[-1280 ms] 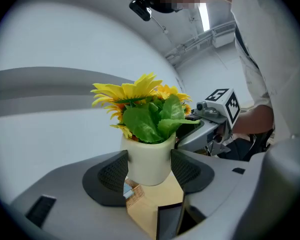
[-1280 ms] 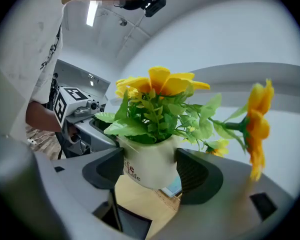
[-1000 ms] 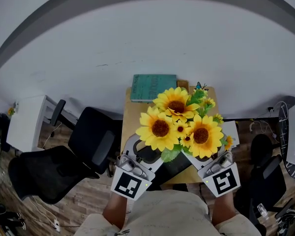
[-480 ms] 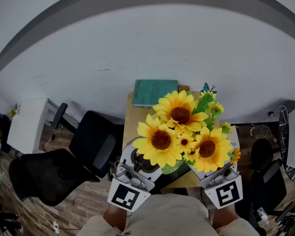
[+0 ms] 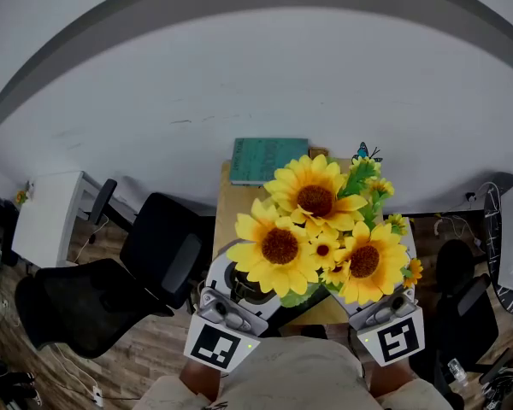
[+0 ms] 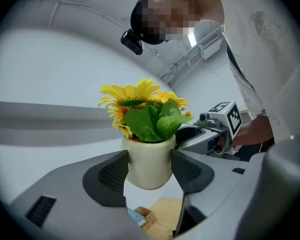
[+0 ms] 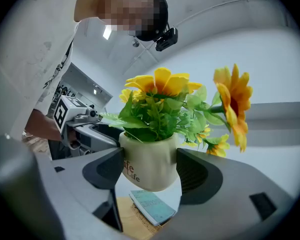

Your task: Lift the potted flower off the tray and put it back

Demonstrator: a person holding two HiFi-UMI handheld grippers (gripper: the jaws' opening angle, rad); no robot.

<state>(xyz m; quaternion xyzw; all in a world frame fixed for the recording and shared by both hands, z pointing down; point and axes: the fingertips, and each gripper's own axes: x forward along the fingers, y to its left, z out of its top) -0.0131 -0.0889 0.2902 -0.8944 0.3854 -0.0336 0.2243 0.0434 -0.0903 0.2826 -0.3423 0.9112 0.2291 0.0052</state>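
Yellow sunflowers [image 5: 321, 237] fill the middle of the head view and hide their pot there. The cream potted flower [image 6: 149, 161] hangs in the air, high above the wooden table [image 5: 229, 202]. My left gripper [image 6: 149, 168] is shut on the pot, one pad on each side. From the opposite side my right gripper [image 7: 150, 170] is shut on the same pot [image 7: 149, 159], which carries printed letters. In the head view the left gripper [image 5: 232, 301] and right gripper [image 5: 380, 310] sit low under the blooms. I cannot make out the tray.
A teal book [image 5: 269, 161] lies at the table's far end, on a woven mat [image 7: 140, 218]. Black office chairs [image 5: 158, 246] stand left of the table, another chair [image 5: 457, 272] to the right. A white cabinet [image 5: 47, 212] is at far left.
The flowers have come up closer to the head camera and drifted a little right. Both grippers have slid lower in the head view, still holding the pot.
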